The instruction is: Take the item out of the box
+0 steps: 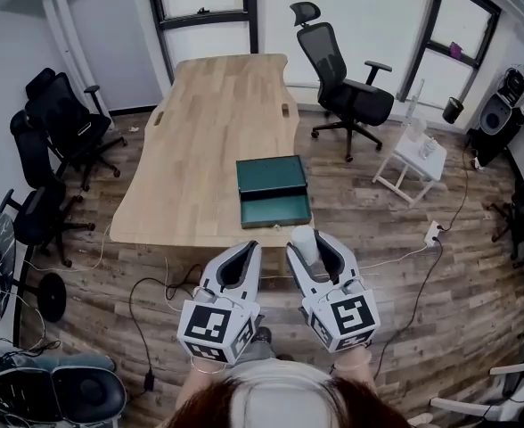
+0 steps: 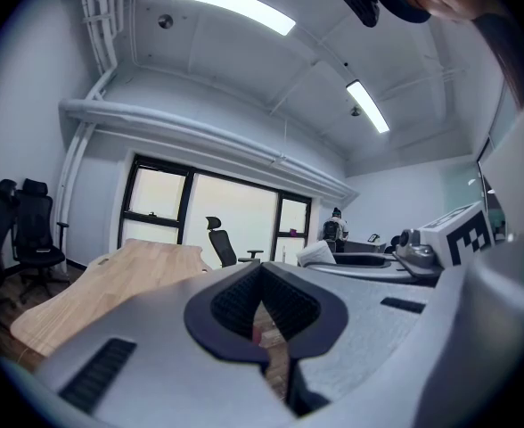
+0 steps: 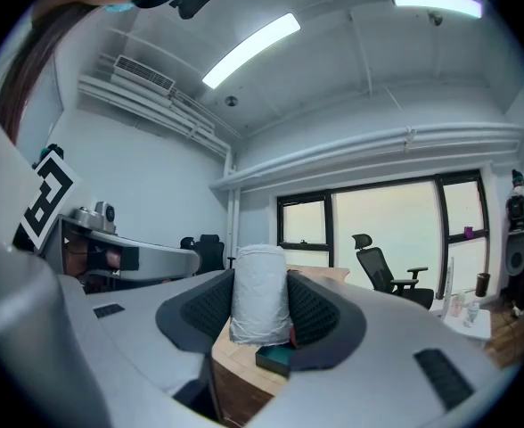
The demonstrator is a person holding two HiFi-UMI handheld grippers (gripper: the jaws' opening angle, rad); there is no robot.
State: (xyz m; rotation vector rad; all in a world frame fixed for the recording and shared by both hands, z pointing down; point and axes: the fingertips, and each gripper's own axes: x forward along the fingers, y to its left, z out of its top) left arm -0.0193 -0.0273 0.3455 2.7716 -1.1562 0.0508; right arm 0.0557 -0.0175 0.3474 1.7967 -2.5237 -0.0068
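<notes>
**Wrapped item held off the table, box left open**

The left gripper [image 1: 247,253] was held low over the floor, just short of the table's near edge. In the left gripper view its tips [image 2: 261,273] were seen pressed together with nothing between them. Just beside it, the right gripper [image 1: 309,250] was clamped on a white wrapped cylinder [image 1: 302,238]. In the right gripper view the cylinder [image 3: 260,292] was seen upright, gripped on both sides by the dark ribbed pads [image 3: 311,308], with its top above them.

The cylinder was held clear of the green box [image 1: 274,191], on the person's side of it and past the table's near edge. The box lay open at the near right corner of the wooden table [image 1: 210,123], its two halves side by side and touching. A corner of it [image 3: 275,357] was visible beneath the cylinder in the right gripper view.

Black office chairs [image 1: 53,127] were grouped along the left wall. Another black chair [image 1: 344,92] stood off the table's far right corner, and a small white side table [image 1: 409,161] was placed further right. The wooden floor [image 1: 396,292] was crossed by cables, and windows lined the far wall.
</notes>
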